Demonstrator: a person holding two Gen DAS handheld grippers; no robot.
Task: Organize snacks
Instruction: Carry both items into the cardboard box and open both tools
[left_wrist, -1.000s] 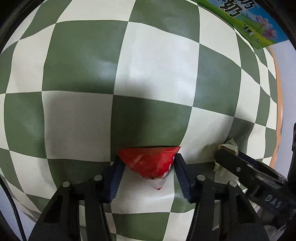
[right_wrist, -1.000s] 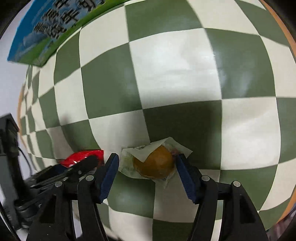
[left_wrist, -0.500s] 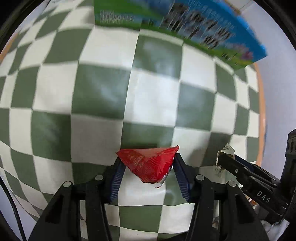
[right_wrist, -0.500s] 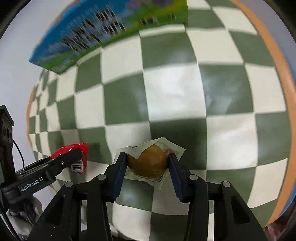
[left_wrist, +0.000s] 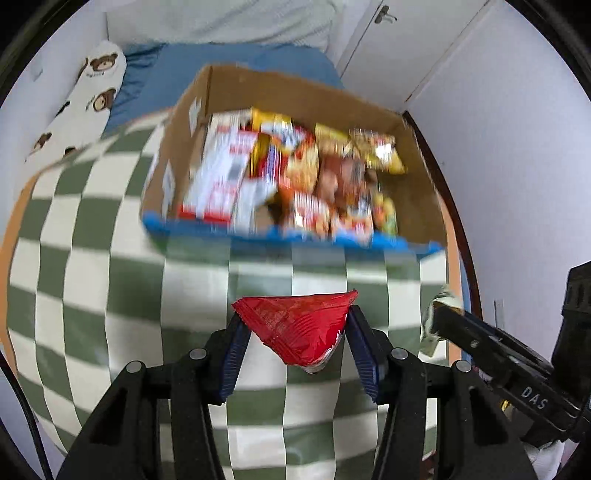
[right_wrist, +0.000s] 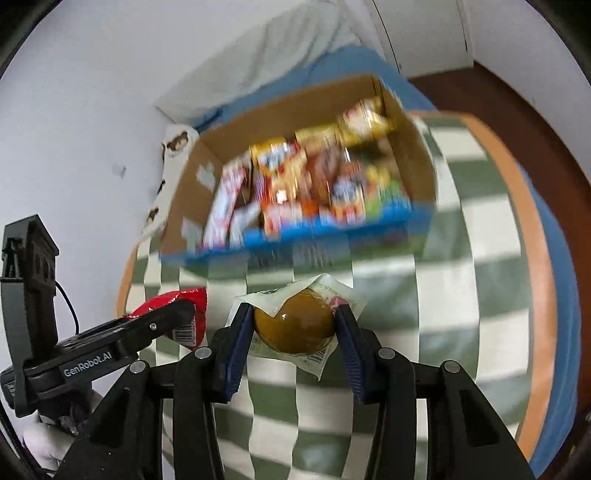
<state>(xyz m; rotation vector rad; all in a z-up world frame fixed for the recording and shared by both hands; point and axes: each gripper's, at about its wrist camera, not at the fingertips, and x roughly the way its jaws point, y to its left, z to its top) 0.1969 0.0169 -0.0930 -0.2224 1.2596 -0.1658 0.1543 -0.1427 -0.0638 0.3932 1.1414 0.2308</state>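
My left gripper (left_wrist: 295, 328) is shut on a red snack packet (left_wrist: 295, 328), held above the checkered tablecloth (left_wrist: 92, 277). My right gripper (right_wrist: 293, 325) is shut on a wrapped brown round bun (right_wrist: 293, 325) in clear plastic. A cardboard box (left_wrist: 280, 96) full of several colourful snack packs stands ahead on the cloth; it also shows in the right wrist view (right_wrist: 295, 107). The left gripper with the red packet (right_wrist: 184, 314) shows at the left of the right wrist view. The right gripper's finger (left_wrist: 465, 328) shows at the right of the left wrist view.
The round table has an orange rim (right_wrist: 517, 192). Behind the box is a bed with blue sheet (left_wrist: 177, 70) and a bear-print pillow (left_wrist: 81, 96). White walls and a cupboard door (left_wrist: 424, 44) lie beyond.
Both grippers have lifted and tilted up from the cloth with their snacks. The right gripper closed on the bun. The open snack box has come into view ahead.
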